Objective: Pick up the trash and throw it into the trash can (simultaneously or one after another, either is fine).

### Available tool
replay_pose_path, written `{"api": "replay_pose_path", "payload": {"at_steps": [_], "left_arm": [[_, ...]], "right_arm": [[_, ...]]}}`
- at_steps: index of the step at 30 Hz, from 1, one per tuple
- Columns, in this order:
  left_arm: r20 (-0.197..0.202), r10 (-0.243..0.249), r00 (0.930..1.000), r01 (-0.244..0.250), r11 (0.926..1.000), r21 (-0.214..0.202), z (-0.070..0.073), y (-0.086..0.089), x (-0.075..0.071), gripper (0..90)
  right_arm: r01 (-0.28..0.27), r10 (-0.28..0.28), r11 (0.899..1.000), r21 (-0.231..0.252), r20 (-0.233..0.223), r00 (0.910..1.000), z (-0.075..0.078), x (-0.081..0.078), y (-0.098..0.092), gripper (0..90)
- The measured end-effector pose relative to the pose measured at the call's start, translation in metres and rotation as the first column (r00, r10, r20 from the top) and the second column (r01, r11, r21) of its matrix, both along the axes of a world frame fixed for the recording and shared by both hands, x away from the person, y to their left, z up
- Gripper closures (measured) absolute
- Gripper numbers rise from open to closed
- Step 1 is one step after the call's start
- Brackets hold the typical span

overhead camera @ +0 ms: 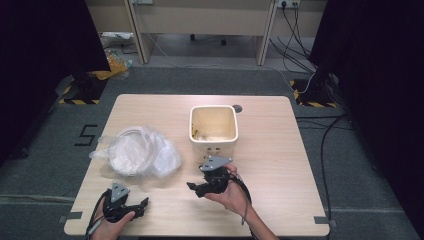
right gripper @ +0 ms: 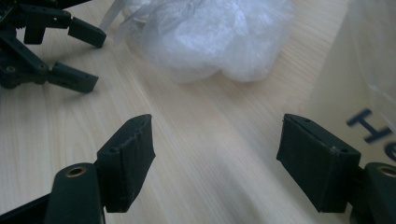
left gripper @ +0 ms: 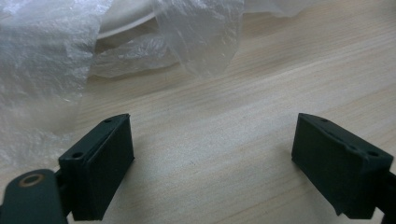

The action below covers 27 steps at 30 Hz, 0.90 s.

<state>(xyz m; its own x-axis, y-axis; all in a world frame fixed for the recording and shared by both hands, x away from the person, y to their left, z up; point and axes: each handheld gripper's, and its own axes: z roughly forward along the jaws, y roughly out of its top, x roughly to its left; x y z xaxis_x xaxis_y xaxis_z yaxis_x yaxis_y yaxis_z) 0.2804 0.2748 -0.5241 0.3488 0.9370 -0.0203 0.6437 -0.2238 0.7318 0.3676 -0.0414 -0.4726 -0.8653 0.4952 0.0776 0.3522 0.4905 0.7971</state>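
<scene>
The left hand-held gripper (overhead camera: 131,205) rests low at the near left part of the desk (overhead camera: 280,165), jaws spread wide with bare wood between them. Ahead of it, toward the far side of the desk, lies the crumpled clear plastic bag (overhead camera: 137,152). In the left gripper view the plastic bag (left gripper: 56,60) spreads just beyond and to the left of the left jaw, its loose film close to the tips but not between the pads; whether the film brushes the left jaw cannot be told.

The right hand-held gripper (overhead camera: 200,186) is held in the right hand (overhead camera: 231,194) near the middle of the desk, jaws pointing toward the left gripper's side. Its jaws stand well apart and hold nothing. In the right gripper view the plastic bag (right gripper: 210,37) lies ahead of the open jaws, apart from them, with wood in the gap. The cream square bin (overhead camera: 213,131) stands just beyond this gripper, toward the far edge; in the right gripper view its wall (right gripper: 336,93), with dark lettering, rises just beside the right jaw. The left hand-held gripper (right gripper: 70,51) shows there too, up at the left, jaws parted.
</scene>
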Motion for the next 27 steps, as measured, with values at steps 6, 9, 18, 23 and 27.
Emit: {"api": "replay_pose_path", "payload": {"at_steps": [6, 9, 18, 23, 27], "left_arm": [[-0.004, -0.001, 1.0000, 0.001, 1.0000, -0.001, 0.000, 0.001, 0.000, 11.9], [-0.006, 0.000, 1.0000, 0.000, 1.0000, 0.001, 0.001, 0.001, 0.000, 12.0], [-0.012, 0.003, 0.9999, -0.003, 1.0000, 0.004, 0.001, 0.001, 0.000, 11.1], [-0.010, 0.004, 0.9999, -0.004, 1.0000, 0.003, 0.001, 0.002, 0.000, 10.5], [-0.007, 0.002, 1.0000, -0.002, 1.0000, 0.004, 0.000, 0.002, 0.000, 10.5]], "right_arm": [[-0.016, 0.016, 1.000, -0.004, 0.005, 0.9999, -0.002, 0.007, 0.018, 28.1], [-0.009, 0.009, 1.000, 0.000, 0.010, 0.9999, -0.003, 0.014, 0.026, 30.4], [-0.023, 0.023, 1.000, 0.005, 0.008, 0.9997, -0.004, 0.024, 0.044, 32.6], [-0.014, 0.015, 1.000, 0.012, -0.026, 0.9996, -0.008, 0.034, 0.063, 24.4], [-0.001, 0.001, 1.000, -0.005, -0.022, 0.9998, -0.013, 0.041, 0.077, 30.9]]}}
